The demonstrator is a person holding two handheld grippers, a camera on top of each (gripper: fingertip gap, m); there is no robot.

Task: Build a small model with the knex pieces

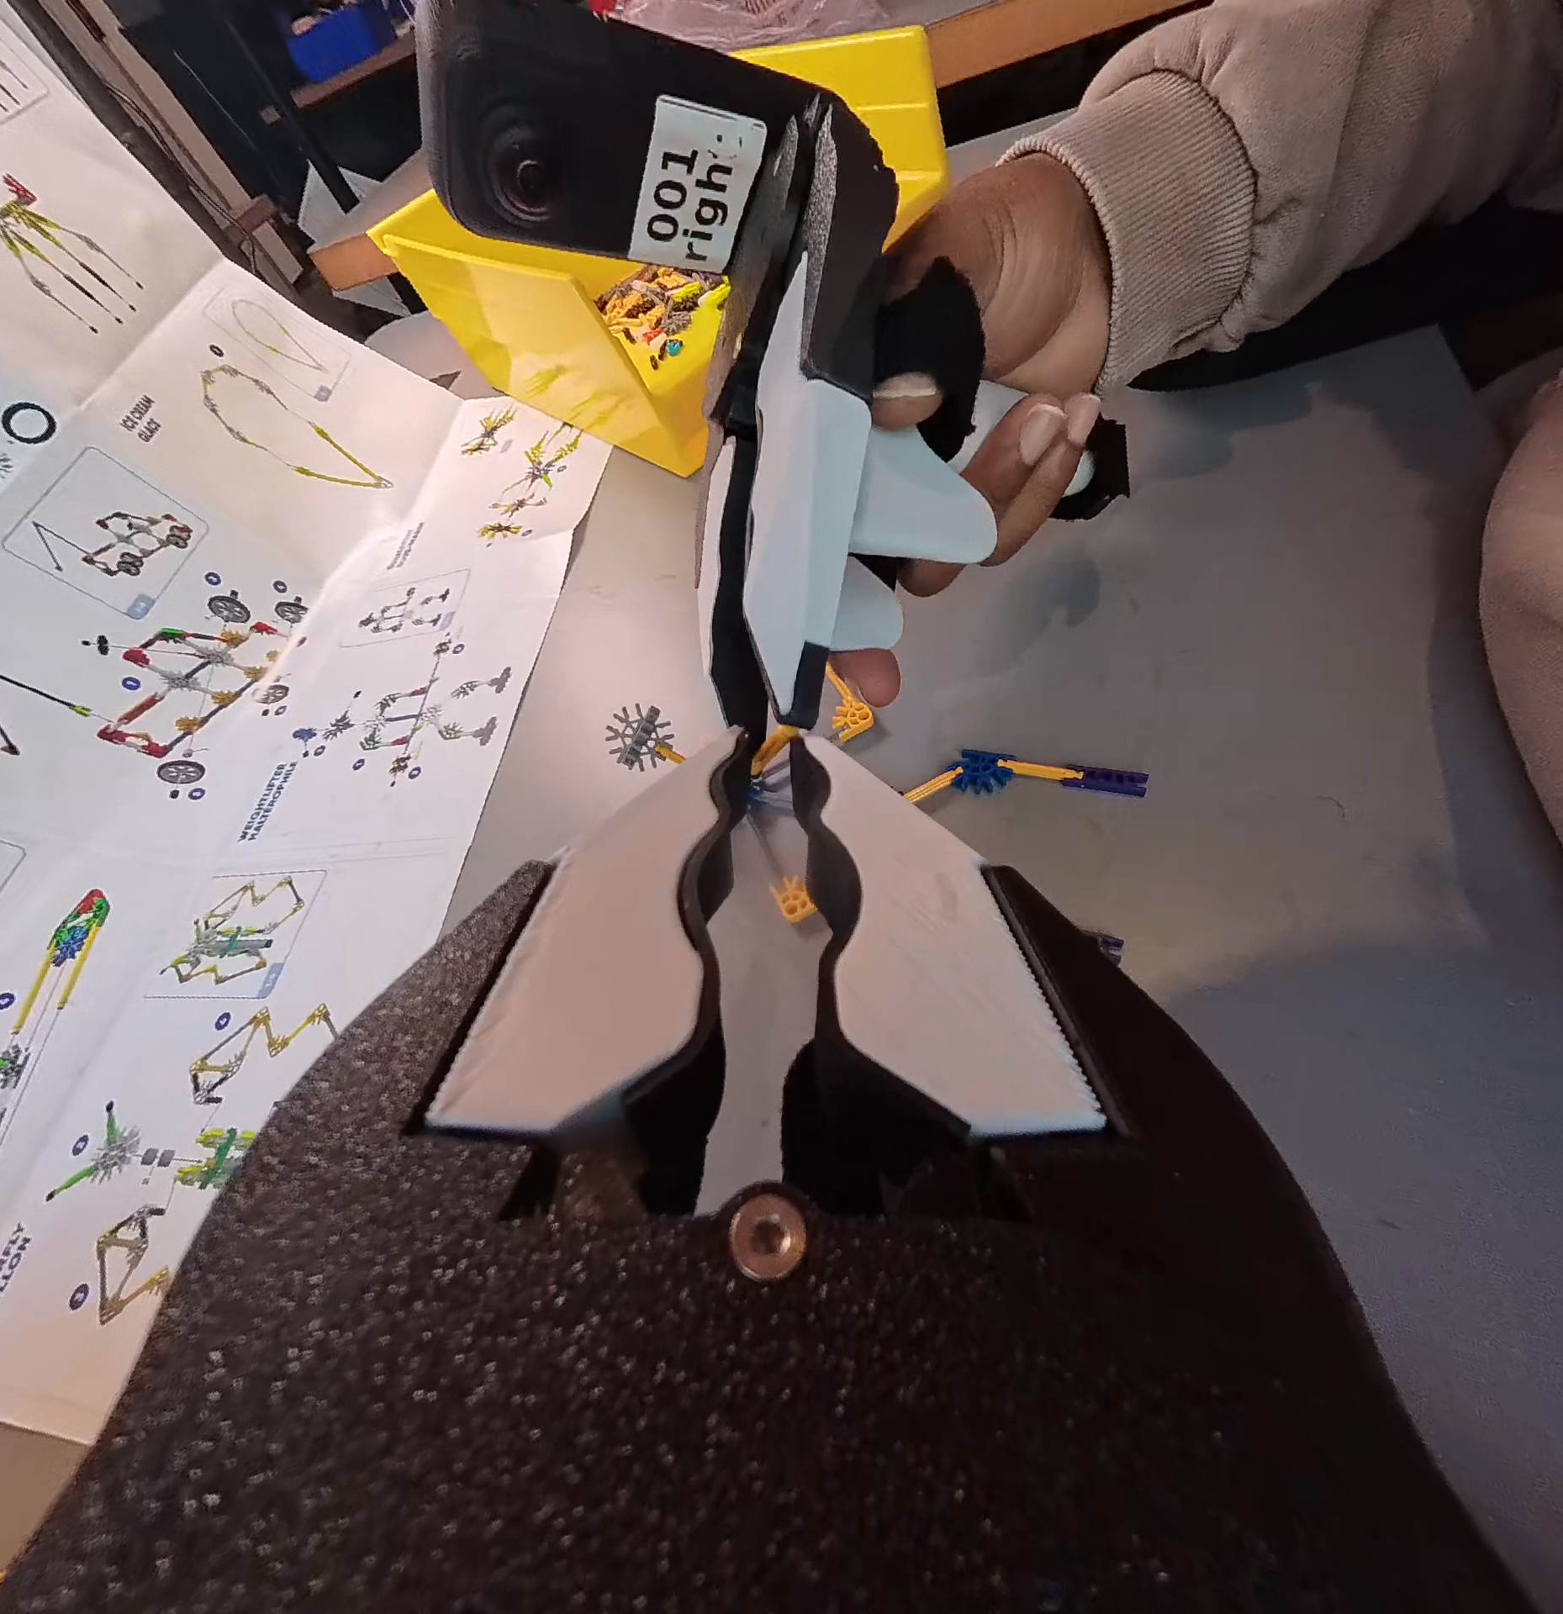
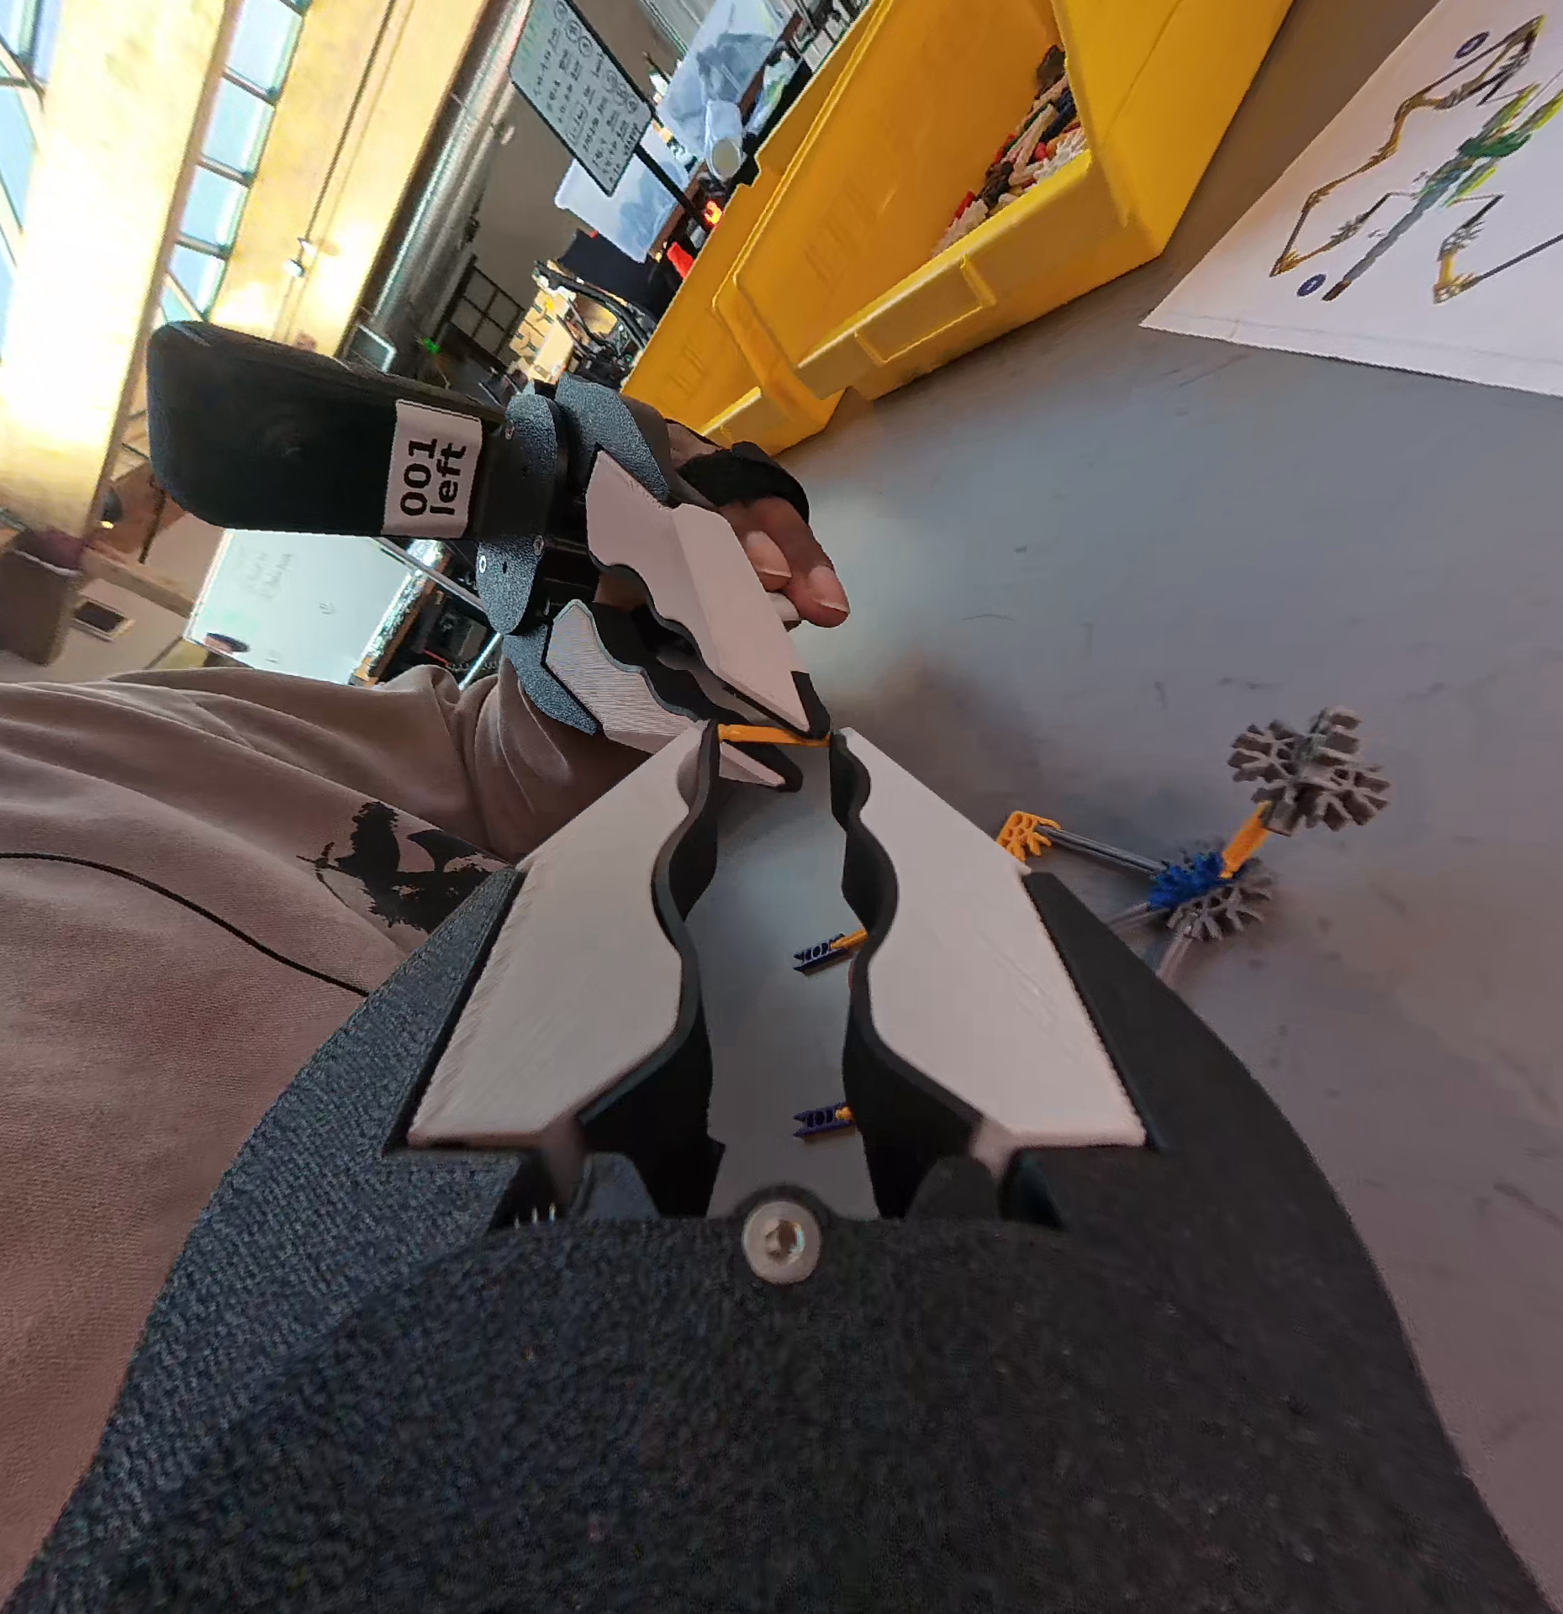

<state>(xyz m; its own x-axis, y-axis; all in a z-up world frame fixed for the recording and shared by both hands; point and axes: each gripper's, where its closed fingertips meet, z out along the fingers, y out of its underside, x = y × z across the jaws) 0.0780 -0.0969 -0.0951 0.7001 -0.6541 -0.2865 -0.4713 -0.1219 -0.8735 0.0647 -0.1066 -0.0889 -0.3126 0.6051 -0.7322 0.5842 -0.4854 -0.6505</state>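
Pinching one yellow rod (image 2: 773, 735) tip to tip, left gripper (image 1: 771, 751) and right gripper (image 2: 771, 742) jaws.

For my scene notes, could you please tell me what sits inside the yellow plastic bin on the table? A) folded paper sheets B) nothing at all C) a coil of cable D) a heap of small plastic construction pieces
D: the open yellow plastic bin holds a heap of small plastic construction pieces in mixed colours, seen in both wrist views.

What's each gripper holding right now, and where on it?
Both grip one short yellow rod: the left gripper pinches one end, the right gripper the other, fingertips only.
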